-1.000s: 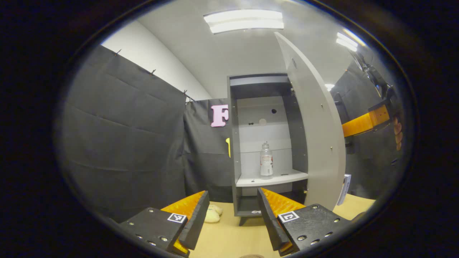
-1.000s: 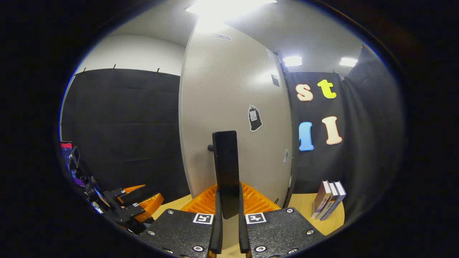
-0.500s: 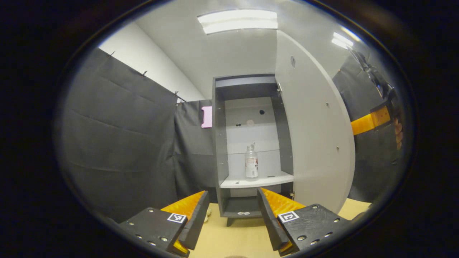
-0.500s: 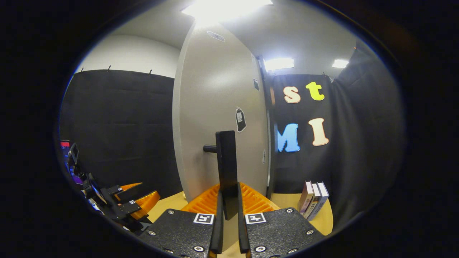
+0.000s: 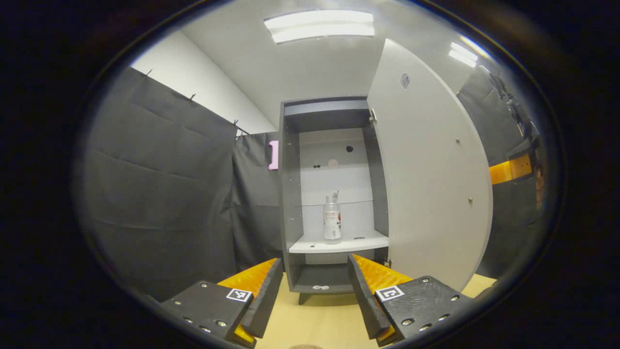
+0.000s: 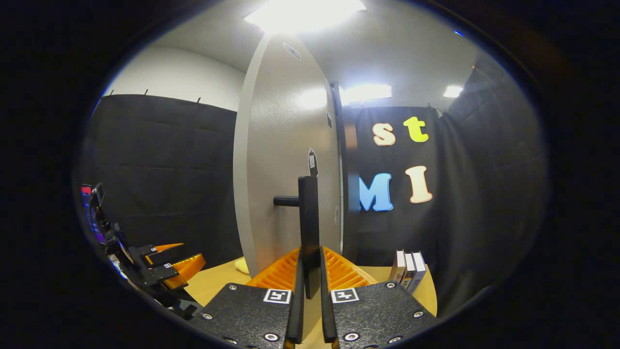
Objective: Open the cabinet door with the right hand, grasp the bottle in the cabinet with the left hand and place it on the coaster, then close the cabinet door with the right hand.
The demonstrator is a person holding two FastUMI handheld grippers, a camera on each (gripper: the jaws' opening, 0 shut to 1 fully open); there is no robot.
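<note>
The right gripper (image 6: 310, 271) pinches the cabinet door's handle (image 6: 308, 218) between both fingers; the handle's lower end is hidden between them; the door (image 5: 431, 165) stands wide open. The left gripper (image 5: 314, 291) hangs spread and empty, well short of the cabinet (image 5: 290, 194); the bottle (image 5: 332, 219) stands upright on the middle shelf (image 5: 339, 244), its label too small to make out.

Left gripper (image 5: 314, 295) with textured dark mounting plates, silver screws, a small square black-and-white marker tag on each plate, ribbed inner finger faces, right gripper (image 6: 310, 295) of matching build, identical tags and screws
</note>
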